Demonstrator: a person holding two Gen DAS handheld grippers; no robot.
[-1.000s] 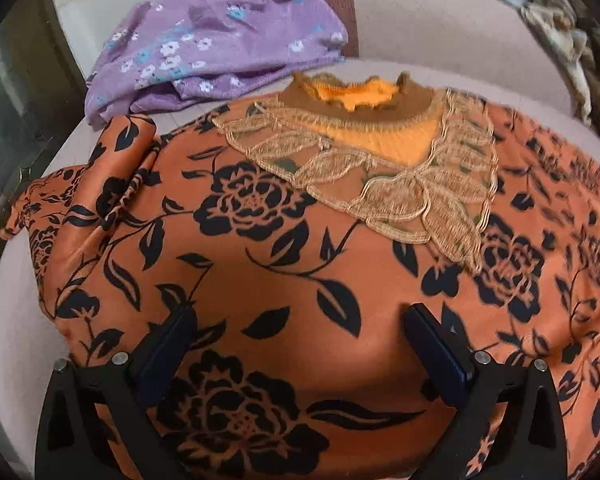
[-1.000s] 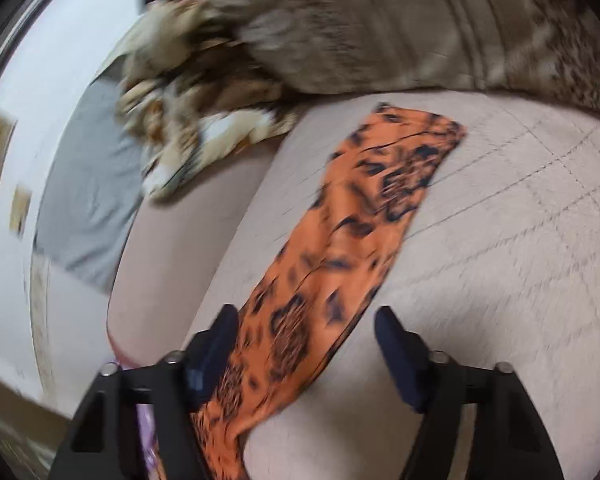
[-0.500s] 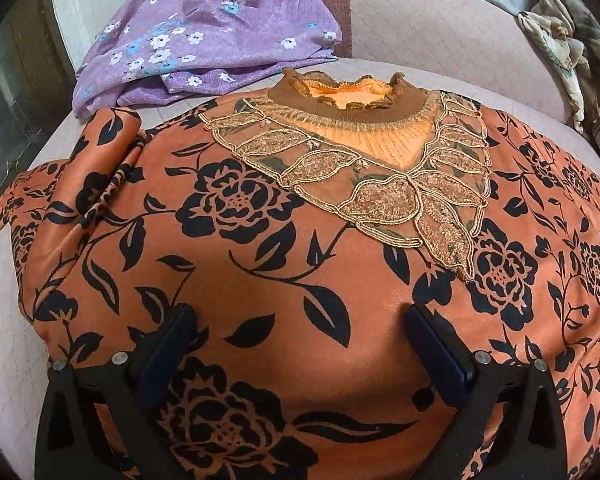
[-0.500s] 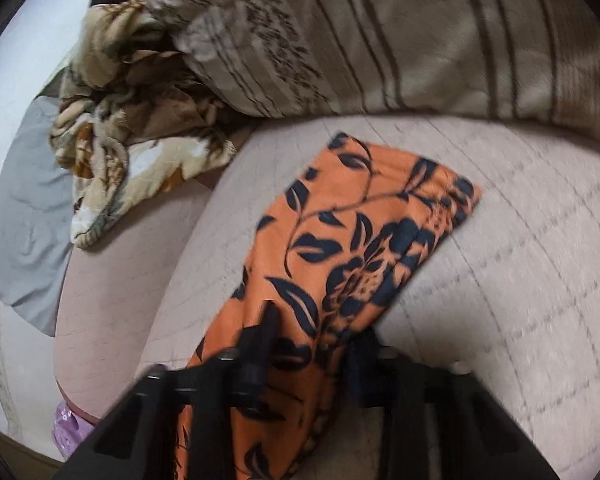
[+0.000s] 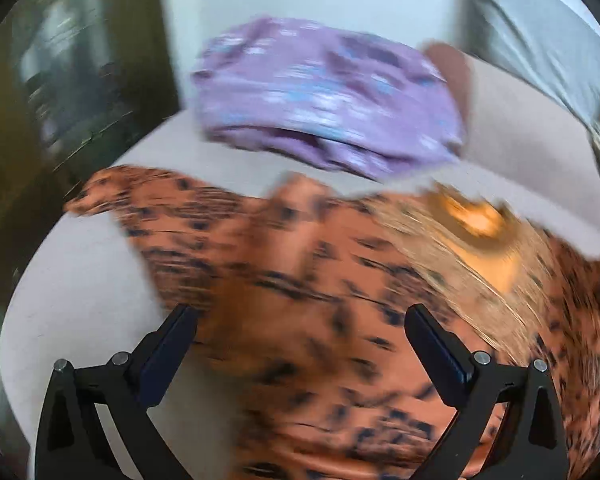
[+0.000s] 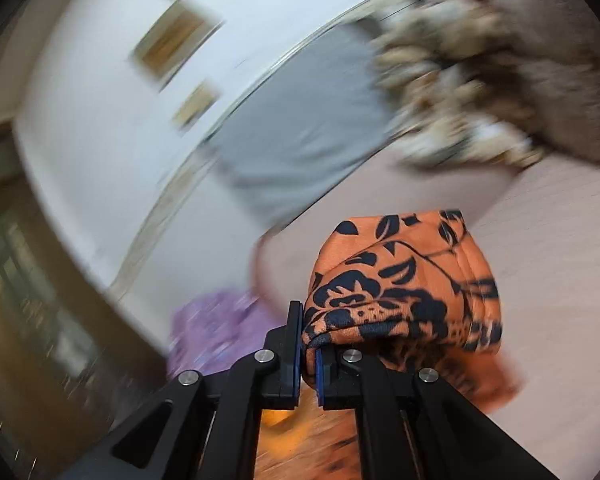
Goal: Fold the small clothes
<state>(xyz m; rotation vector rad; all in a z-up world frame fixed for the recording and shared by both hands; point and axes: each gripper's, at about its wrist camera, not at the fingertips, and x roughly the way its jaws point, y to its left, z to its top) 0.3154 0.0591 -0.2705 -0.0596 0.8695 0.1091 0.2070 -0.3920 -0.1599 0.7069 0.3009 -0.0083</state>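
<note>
Left wrist view: the left gripper (image 5: 300,344) has its jaws spread wide with nothing pinched; the orange floral blouse (image 5: 320,280) lies below and between them, spread across the pale cushioned seat (image 5: 80,300). The blouse fills the frame from 9 o'clock to 4 o'clock, its gold lace collar (image 5: 472,224) at 2 o'clock. A purple floral garment (image 5: 324,92) sits beyond it at 12 o'clock, close to the blouse's far edge. The view is motion-blurred.

Right wrist view: the right gripper (image 6: 308,356) has its jaws pressed together on a sleeve (image 6: 400,280) of the blouse; they closed on it within the last second. The sleeve bulges above the jaws at 5 o'clock, lifted clear of the seat. A patterned heap of cloth (image 6: 460,92) lies at 1 o'clock.

Step in hand, by judgement: folding the sleeve inward over the body. The next move calls for carrying the sleeve across the chest, laying it flat, then releasing
</note>
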